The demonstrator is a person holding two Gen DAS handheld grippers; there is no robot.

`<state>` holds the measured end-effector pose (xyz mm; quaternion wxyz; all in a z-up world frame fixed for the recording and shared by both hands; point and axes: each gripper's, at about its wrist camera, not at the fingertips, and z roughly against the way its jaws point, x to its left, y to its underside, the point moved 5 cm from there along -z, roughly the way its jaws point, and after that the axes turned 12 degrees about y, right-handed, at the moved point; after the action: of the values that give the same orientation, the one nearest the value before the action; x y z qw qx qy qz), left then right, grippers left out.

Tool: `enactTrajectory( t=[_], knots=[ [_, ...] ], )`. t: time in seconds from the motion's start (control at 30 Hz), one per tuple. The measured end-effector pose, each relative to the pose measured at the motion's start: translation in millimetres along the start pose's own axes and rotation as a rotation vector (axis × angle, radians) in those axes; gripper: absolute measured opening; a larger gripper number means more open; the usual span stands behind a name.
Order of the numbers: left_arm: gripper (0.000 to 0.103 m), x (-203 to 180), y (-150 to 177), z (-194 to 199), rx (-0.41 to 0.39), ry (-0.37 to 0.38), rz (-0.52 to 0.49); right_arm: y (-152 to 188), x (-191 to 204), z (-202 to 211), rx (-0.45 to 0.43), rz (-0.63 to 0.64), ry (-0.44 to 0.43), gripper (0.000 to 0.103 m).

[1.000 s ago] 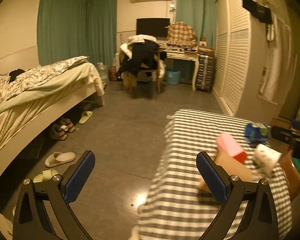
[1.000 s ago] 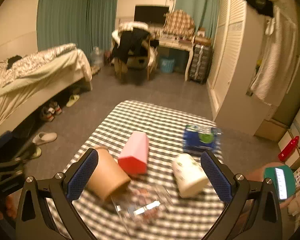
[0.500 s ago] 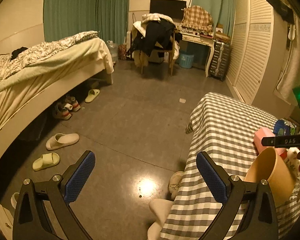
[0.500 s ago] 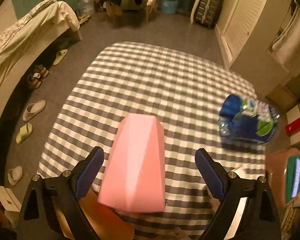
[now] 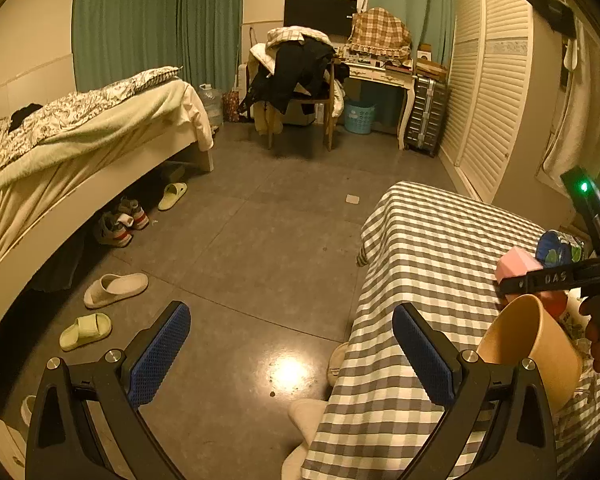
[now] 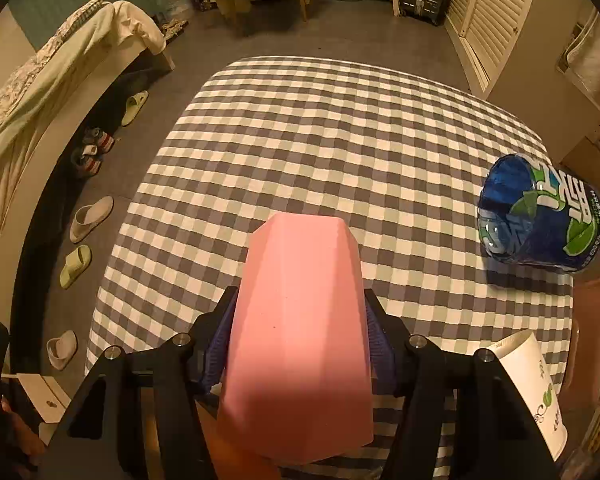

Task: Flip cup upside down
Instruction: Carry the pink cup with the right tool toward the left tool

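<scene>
Pink faceted cup (image 6: 300, 340) sits clamped between the right gripper's (image 6: 300, 328) blue pads, its flat base pointing away over the checkered tablecloth (image 6: 340, 128). To its right a blue cup (image 6: 540, 216) lies on its side. The left gripper (image 5: 292, 352) hangs wide apart, holding nothing, beside the table.

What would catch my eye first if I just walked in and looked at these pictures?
Most likely the pink faceted cup, filling the middle of the right wrist view, clamped between the right gripper's blue pads above the checkered tablecloth. Next, the blue printed cup lying on its side at the cloth's right edge. In the left wrist view, the left gripper hangs open over the floor.
</scene>
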<state>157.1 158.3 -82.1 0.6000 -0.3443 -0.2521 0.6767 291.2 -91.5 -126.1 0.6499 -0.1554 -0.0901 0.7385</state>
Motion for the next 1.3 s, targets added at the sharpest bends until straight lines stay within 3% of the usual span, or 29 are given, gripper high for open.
enactTrajectory(
  t=[0.17,0.37,0.47,0.63,0.87,1.1,1.3],
  knots=[
    [0.103,-11.3,-5.3,13.0,-0.018,-0.007,-0.025,-3.2,-8.9,34.3,-0.074,-0.016,-0.018,0.059],
    [0.103,-38.4,-12.6,57.2,-0.091,0.031,-0.052,12.2,-25.1,117.4,-0.198,-0.023,-0.012,0.059],
    [0.103,-54.1,-8.6,79.3,-0.117,0.063,-0.065,37.1,-33.0,160.2,-0.242,-0.028,-0.001,0.059],
    [0.103,-71.0,6.4,106.8,-0.135,0.127,-0.074,100.2,-35.5,193.2,-0.252,-0.03,0.068,0.059],
    [0.103,-86.3,43.2,127.2,-0.125,0.143,-0.101,185.0,-25.7,171.7,-0.181,-0.047,0.072,0.059],
    [0.103,-78.3,71.9,127.6,-0.085,0.106,-0.085,220.8,-16.4,127.2,-0.104,-0.065,0.05,0.059],
    [0.103,-78.6,83.6,121.5,-0.058,0.086,-0.093,229.3,-18.2,95.1,-0.058,-0.082,0.051,0.059]
  ],
)
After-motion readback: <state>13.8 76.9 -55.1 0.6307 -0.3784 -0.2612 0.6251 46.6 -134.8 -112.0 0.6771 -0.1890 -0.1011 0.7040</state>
